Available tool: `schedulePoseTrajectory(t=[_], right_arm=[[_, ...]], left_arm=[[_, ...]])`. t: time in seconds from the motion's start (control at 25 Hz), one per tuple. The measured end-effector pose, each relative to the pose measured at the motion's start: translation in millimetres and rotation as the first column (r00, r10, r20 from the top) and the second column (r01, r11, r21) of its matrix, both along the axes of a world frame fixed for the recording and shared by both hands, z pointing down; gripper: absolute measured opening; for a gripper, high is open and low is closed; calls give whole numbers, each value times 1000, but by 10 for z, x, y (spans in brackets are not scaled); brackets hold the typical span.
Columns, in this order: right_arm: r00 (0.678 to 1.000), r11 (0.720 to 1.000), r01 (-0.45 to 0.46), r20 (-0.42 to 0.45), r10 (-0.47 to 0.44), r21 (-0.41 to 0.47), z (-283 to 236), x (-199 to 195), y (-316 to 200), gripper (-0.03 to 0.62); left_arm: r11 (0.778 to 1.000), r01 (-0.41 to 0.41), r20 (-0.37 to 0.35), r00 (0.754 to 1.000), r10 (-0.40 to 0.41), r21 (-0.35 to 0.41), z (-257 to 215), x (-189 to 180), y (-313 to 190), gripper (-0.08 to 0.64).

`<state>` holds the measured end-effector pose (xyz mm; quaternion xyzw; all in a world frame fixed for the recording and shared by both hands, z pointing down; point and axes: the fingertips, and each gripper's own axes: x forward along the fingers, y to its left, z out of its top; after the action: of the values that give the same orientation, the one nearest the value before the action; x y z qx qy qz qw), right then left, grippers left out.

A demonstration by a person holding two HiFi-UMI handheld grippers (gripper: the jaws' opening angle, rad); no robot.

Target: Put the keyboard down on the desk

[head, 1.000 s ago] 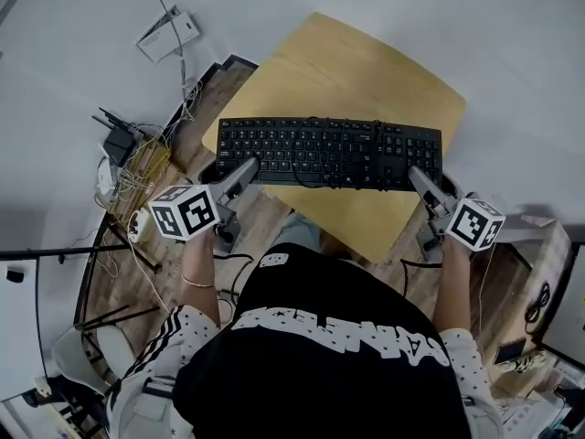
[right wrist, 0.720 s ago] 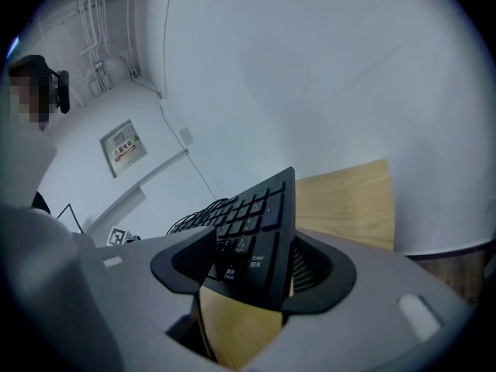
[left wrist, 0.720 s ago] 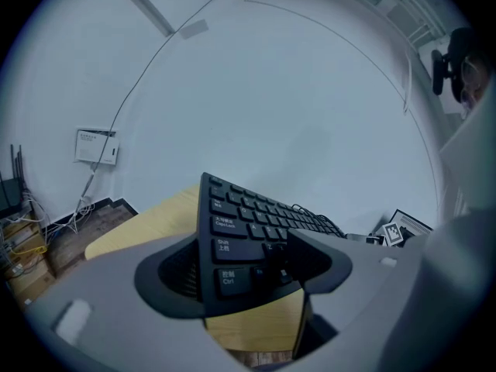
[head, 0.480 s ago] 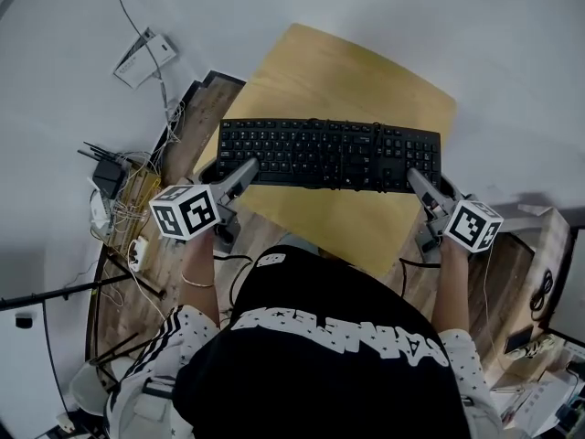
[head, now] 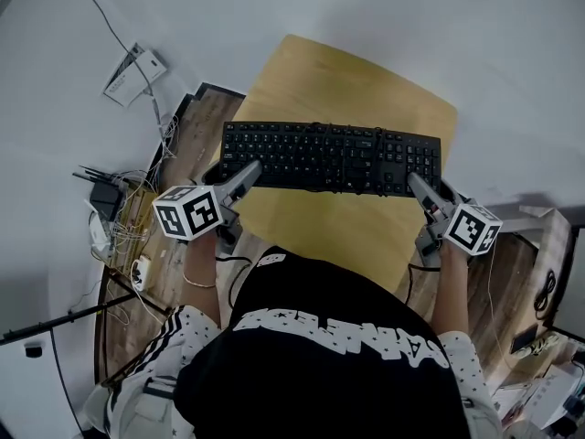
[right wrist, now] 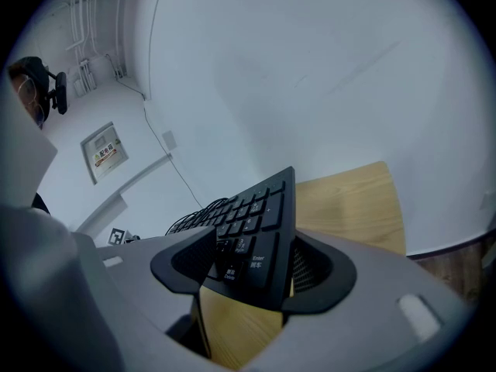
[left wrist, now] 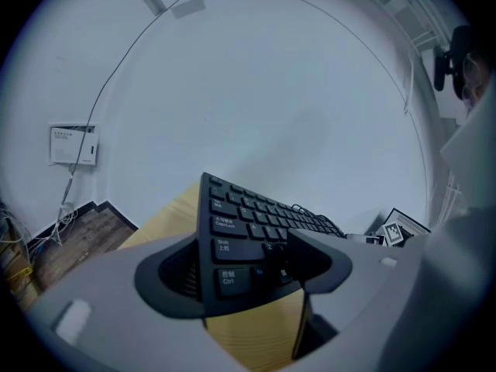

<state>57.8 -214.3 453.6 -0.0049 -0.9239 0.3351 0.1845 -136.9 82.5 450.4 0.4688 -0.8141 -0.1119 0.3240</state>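
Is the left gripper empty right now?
No, the left gripper is clamped on the Ctrl-key end of the keyboard.

Even bright light, soft shadows, fisheye bending, dark vignetted corners in gripper views

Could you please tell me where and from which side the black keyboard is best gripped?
Grip the black rectangular plastic keyboard at its two short ends, coming from the near long edge. It is long, thin and flat, so one claw per end keeps it level, as the left claw and right claw now clamp it.
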Motion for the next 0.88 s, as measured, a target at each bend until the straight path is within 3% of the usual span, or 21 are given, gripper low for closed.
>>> schedulePoseTrajectory(t=[0.88], right_arm=[[992, 994, -94, -91, 88, -58, 371, -345, 76, 290]], left_arm=[[994, -97, -84, 992, 93, -51, 359, -631, -138, 314]])
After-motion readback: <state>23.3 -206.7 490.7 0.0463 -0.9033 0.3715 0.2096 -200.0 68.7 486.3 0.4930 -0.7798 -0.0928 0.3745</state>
